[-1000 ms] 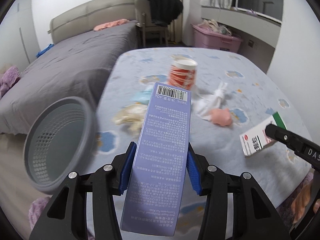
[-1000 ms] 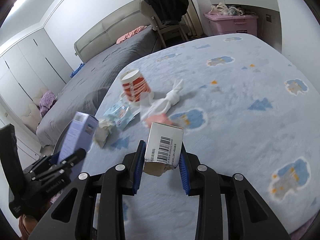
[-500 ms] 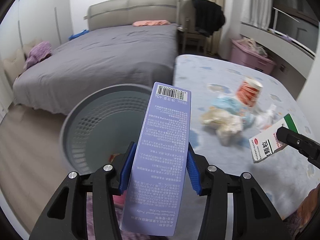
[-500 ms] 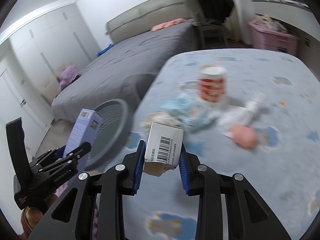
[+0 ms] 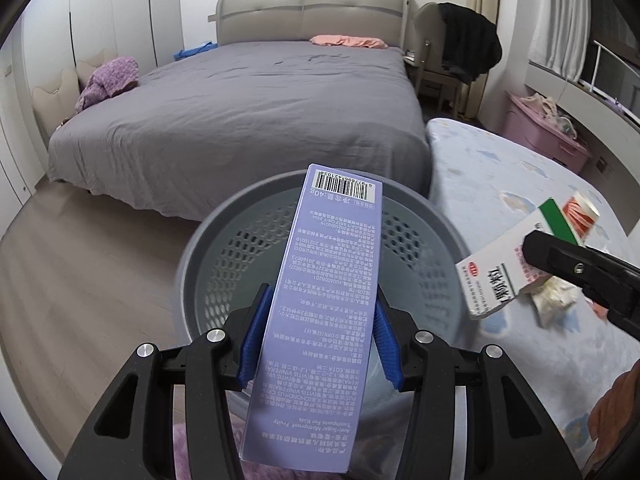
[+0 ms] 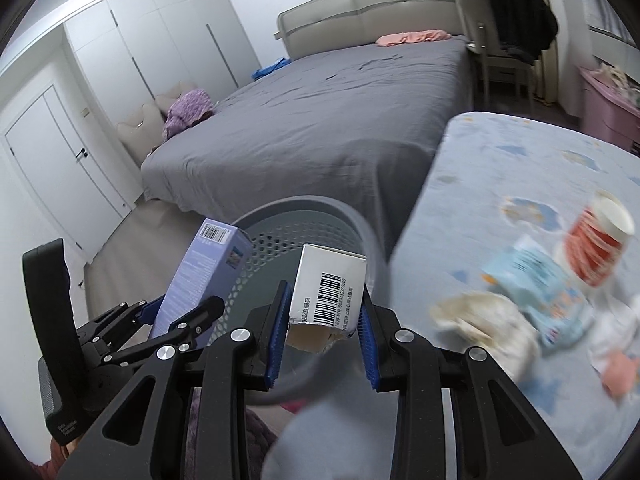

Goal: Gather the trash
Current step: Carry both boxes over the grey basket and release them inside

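Observation:
My left gripper (image 5: 316, 336) is shut on a tall lilac toothpaste box (image 5: 320, 300), held over the grey perforated waste basket (image 5: 224, 248). My right gripper (image 6: 324, 336) is shut on a small white medicine box (image 6: 328, 284) with a barcode and a torn lower end, just in front of the basket's rim (image 6: 360, 216). In the left wrist view that white box (image 5: 504, 268) hangs at the basket's right edge. On the blue patterned table (image 6: 480, 184) lie a red and white paper cup (image 6: 596, 240), a light blue wrapper (image 6: 540, 280) and crumpled tissue (image 6: 484, 324).
A large grey bed (image 5: 248, 112) stands behind the basket. A chair with a black jacket (image 5: 464, 48) and a pink storage bin (image 5: 544, 136) are at the far right. White wardrobes and a door (image 6: 60, 148) line the left wall. Wooden floor (image 5: 80, 272) surrounds the basket.
Both grippers have swung left, off the table and over to the basket, each still holding its box. The basket has come to the middle of both views.

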`<action>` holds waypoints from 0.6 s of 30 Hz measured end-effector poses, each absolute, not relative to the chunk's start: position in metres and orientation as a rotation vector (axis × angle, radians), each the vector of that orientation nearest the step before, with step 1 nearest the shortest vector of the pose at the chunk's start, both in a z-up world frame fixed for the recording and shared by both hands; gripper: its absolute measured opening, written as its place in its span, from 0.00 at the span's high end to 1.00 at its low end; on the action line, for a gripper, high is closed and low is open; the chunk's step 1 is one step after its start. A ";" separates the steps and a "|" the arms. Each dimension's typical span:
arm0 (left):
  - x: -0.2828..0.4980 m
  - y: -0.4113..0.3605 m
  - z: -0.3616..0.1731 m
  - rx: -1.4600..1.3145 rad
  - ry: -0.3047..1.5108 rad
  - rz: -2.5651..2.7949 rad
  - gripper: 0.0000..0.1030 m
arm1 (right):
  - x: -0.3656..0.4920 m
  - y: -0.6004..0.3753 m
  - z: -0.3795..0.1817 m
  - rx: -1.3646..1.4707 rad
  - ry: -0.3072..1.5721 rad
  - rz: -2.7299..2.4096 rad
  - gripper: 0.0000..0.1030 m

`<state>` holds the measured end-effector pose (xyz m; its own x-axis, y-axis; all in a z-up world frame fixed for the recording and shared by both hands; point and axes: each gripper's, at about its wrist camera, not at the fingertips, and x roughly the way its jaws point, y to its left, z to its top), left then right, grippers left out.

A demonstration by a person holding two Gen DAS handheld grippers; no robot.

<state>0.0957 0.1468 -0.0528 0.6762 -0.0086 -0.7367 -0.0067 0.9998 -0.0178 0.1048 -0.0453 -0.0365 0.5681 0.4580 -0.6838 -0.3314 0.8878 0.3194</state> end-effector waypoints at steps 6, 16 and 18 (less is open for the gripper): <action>0.106 0.161 -0.056 -0.019 0.833 0.011 0.54 | 0.118 -0.023 -0.046 0.133 0.872 0.487 0.70; 0.103 0.178 -0.058 -0.034 0.837 0.054 0.31 | 0.119 -0.018 -0.049 0.121 0.866 0.473 0.53; 0.102 0.180 -0.058 -0.036 0.841 0.066 0.31 | 0.118 -0.019 -0.050 0.122 0.870 0.469 0.53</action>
